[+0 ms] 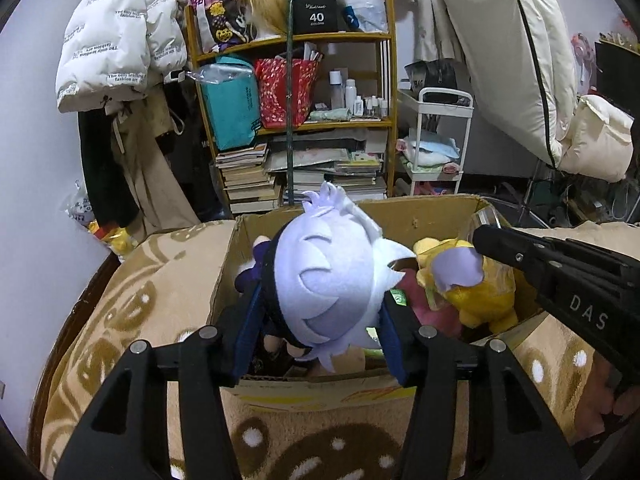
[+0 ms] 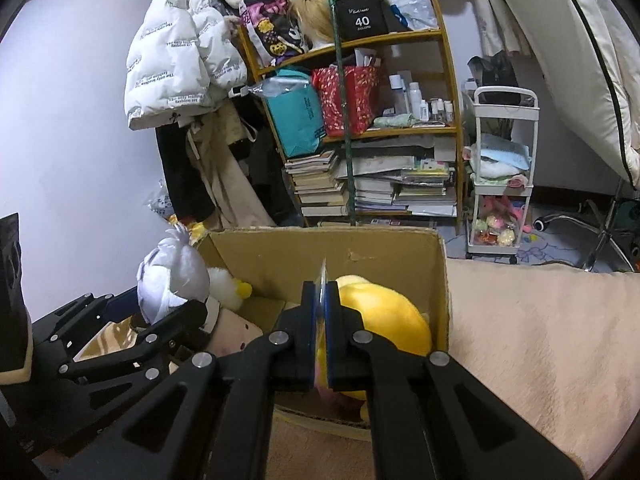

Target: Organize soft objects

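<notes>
Here, white-haired plush doll (image 1: 332, 284) clamped in left hand-held gripper (image 1: 320, 320), over cardboard box (image 1: 420, 212)

Pale lilac-haired, navy-bodied plush doll (image 1: 332, 280); bright yellow plush toy (image 1: 476, 296); brown cardboard box (image 1: 420, 212); beige blanket with brown, white-dotted swirls (image 1: 132, 308)

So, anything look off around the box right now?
Mainly the grips. The right gripper is pinching only clear plastic wrap over the yellow plush, not its body. The cardboard box has a ragged, dented rim.
</notes>
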